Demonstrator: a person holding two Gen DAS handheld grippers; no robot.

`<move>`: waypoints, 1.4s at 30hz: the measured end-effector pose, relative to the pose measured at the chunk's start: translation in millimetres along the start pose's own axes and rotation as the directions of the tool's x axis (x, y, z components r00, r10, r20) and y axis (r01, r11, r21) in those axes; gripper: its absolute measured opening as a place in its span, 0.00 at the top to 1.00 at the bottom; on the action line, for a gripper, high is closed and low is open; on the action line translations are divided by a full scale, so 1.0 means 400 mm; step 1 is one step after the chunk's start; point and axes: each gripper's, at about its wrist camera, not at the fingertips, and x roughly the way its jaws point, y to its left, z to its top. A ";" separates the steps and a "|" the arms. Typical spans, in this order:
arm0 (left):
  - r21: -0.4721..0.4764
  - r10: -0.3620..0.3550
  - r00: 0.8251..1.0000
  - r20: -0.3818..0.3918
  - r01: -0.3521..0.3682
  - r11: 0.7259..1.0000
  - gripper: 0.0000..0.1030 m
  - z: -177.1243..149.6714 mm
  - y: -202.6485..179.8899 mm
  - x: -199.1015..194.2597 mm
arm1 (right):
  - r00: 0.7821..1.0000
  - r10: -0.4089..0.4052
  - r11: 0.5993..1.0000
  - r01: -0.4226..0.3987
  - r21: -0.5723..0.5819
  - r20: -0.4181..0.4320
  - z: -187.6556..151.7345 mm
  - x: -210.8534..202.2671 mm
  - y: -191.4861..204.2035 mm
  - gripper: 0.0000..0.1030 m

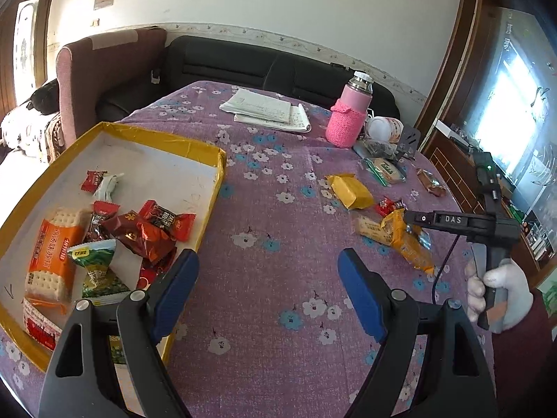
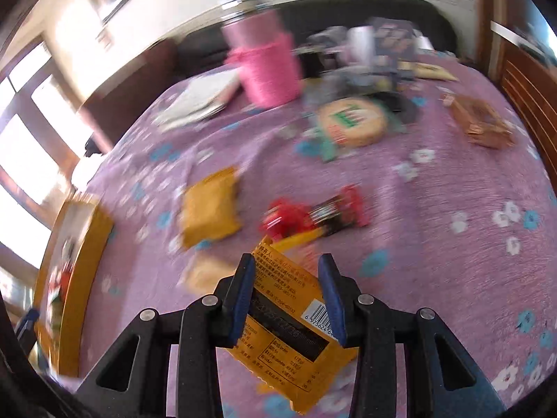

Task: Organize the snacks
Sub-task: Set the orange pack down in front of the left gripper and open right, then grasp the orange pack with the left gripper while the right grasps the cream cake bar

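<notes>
A yellow-rimmed cardboard box [image 1: 205, 146] sits at the left of the table and holds several snack packets, among them an orange cracker pack [image 1: 52, 254]. My left gripper [image 1: 268, 289] is open and empty, low over the purple cloth beside the box. My right gripper [image 2: 287, 296] is shut on an orange-yellow snack packet [image 2: 289, 327], also in the left wrist view [image 1: 407, 240], held just above the table. Loose on the cloth lie a yellow packet [image 2: 209, 209], a red candy [image 2: 313, 216], a round green-labelled biscuit pack [image 2: 351, 122] and a brown packet [image 2: 480, 122].
A pink bottle in a knitted sleeve [image 1: 350, 115] and papers [image 1: 268, 109] stand at the table's far side, with clutter [image 1: 383, 139] beside the bottle. A sofa [image 1: 243, 62] runs behind the table. A wooden cabinet [image 1: 452, 160] is at the right.
</notes>
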 end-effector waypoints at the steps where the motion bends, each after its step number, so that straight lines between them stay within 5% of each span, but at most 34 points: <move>1: -0.001 -0.004 1.000 -0.007 0.004 1.000 0.20 -0.004 0.001 0.004 | 0.999 0.043 0.999 -0.043 -0.029 -0.027 -0.025 -0.004 0.038 0.61; 4: -0.006 -0.024 0.999 -0.024 0.024 1.000 0.20 -0.017 0.000 0.007 | 0.975 0.196 0.978 -0.202 -0.056 -0.106 -0.079 -0.012 0.110 0.61; 6: 0.001 -0.034 0.999 -0.032 0.034 0.999 0.20 -0.022 -0.005 0.007 | 0.956 0.282 0.957 -0.286 -0.042 -0.077 -0.104 -0.053 0.125 0.63; 10: 0.039 -0.057 0.997 -0.046 0.059 0.997 0.20 -0.038 -0.030 -0.003 | 0.977 0.209 0.978 -0.209 0.004 0.043 -0.131 -0.117 0.071 0.49; 15: 0.043 -0.079 0.995 -0.062 0.082 0.996 0.20 -0.053 -0.044 -0.009 | 0.986 0.168 0.983 -0.169 0.067 0.011 -0.184 -0.084 0.015 0.49; 21: 0.023 -0.069 0.996 -0.062 0.071 0.997 0.20 -0.055 -0.027 -0.024 | 0.957 0.287 0.954 -0.281 0.109 -0.049 -0.227 -0.035 0.056 0.48; 25: -0.001 -0.082 0.993 -0.082 0.082 0.997 0.20 -0.059 -0.017 -0.018 | 0.909 0.402 0.916 -0.396 0.068 -0.107 -0.257 -0.038 0.130 0.49; 31: 0.025 -0.108 0.985 -0.135 0.113 0.993 0.20 -0.084 -0.043 0.011 | 0.959 0.282 0.957 -0.283 0.062 0.021 -0.227 -0.125 0.052 0.45; 42: 0.037 -0.121 0.981 -0.151 0.128 0.991 0.20 -0.089 -0.063 0.013 | 0.979 0.189 0.979 -0.194 0.061 0.079 -0.054 0.017 0.094 0.43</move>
